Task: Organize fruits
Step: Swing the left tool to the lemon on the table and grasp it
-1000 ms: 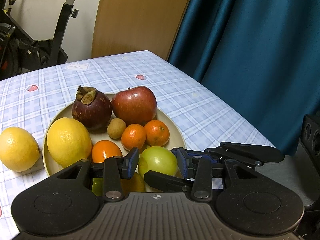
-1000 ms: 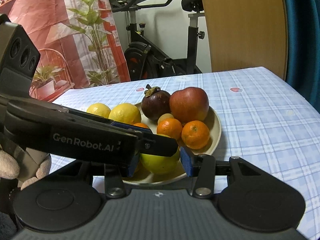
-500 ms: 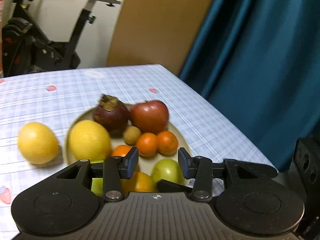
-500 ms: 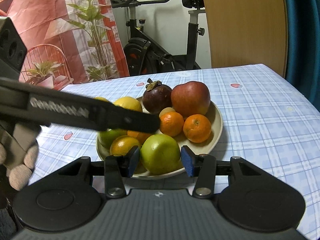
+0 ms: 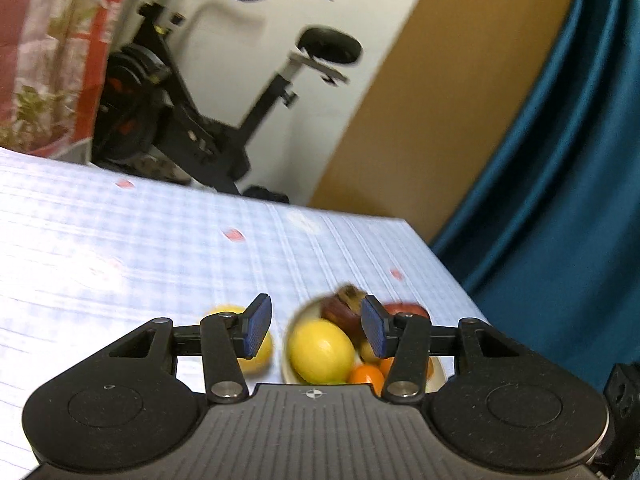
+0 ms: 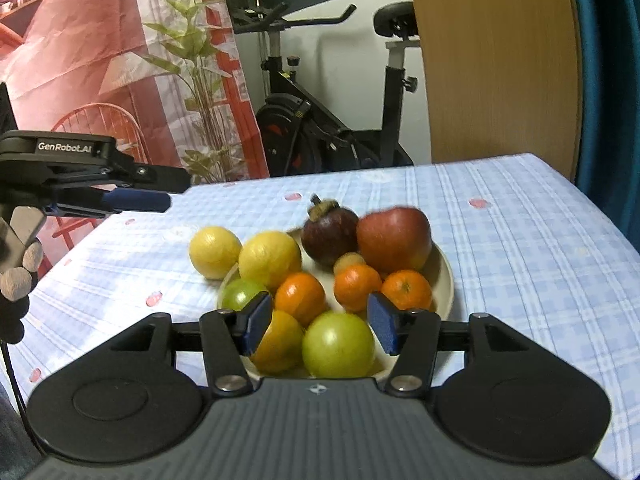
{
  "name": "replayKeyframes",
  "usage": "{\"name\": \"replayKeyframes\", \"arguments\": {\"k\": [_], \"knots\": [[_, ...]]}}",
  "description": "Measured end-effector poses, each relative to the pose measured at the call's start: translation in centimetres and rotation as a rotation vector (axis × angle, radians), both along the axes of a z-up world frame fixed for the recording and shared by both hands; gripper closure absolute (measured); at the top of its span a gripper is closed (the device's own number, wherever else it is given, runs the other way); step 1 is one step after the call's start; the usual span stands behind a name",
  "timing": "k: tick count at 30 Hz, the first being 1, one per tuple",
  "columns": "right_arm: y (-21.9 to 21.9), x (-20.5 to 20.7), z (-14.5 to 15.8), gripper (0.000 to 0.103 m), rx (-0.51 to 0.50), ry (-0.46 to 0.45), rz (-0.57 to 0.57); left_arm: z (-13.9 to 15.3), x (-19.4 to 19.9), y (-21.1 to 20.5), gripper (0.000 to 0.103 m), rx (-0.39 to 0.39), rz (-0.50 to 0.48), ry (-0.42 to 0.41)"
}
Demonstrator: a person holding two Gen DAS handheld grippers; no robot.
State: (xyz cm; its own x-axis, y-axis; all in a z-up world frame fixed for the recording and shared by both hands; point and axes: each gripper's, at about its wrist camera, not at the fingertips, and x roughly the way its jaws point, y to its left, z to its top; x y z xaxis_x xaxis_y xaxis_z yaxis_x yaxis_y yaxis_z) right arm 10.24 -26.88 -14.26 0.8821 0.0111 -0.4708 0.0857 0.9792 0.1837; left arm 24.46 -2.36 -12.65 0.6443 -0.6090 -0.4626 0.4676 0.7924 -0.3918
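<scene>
A beige plate (image 6: 443, 276) on the checked tablecloth holds a red apple (image 6: 394, 238), a mangosteen (image 6: 329, 234), a lemon (image 6: 270, 258), several small oranges, a small brown fruit and two green fruits. A second lemon (image 6: 215, 252) lies on the cloth left of the plate. My right gripper (image 6: 320, 326) is open and empty, just above the near green fruit (image 6: 338, 346). My left gripper (image 5: 316, 330) is open and empty, lifted high; it also shows in the right wrist view (image 6: 136, 200) at the left, well above the table. In the left wrist view the plate lemon (image 5: 322, 350) sits between its fingers, far below.
An exercise bike (image 6: 320, 120) stands behind the table. A wooden panel (image 6: 496, 60) and a teal curtain (image 5: 560, 180) are at the right, beyond the table edge. A plant and a red-patterned hanging are at the back left.
My left gripper has lifted up and swung left, away from the plate. My right gripper has pulled back a little from the green fruit. The fruits have stayed in place.
</scene>
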Motion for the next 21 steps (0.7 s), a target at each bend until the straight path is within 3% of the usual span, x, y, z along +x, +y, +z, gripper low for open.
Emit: {"name": "replayKeyframes", "arguments": {"k": [12, 18, 21], "knots": [[2.3, 3.8, 5.7, 0.047, -0.076, -0.124, 0.103, 4.3, 0.7, 5.9, 0.051, -0.167, 0.155, 0.01], [4.0, 5.3, 7.2, 0.047, -0.125, -0.17, 0.15, 6.2, 1.1, 6.6, 0.051, -0.17, 0.201, -0.059], [4.4, 6.2, 7.0, 0.047, -0.133, -0.169, 0.165, 6.5, 1.5, 6.5, 0.051, -0.115, 0.215, -0.104]]}}
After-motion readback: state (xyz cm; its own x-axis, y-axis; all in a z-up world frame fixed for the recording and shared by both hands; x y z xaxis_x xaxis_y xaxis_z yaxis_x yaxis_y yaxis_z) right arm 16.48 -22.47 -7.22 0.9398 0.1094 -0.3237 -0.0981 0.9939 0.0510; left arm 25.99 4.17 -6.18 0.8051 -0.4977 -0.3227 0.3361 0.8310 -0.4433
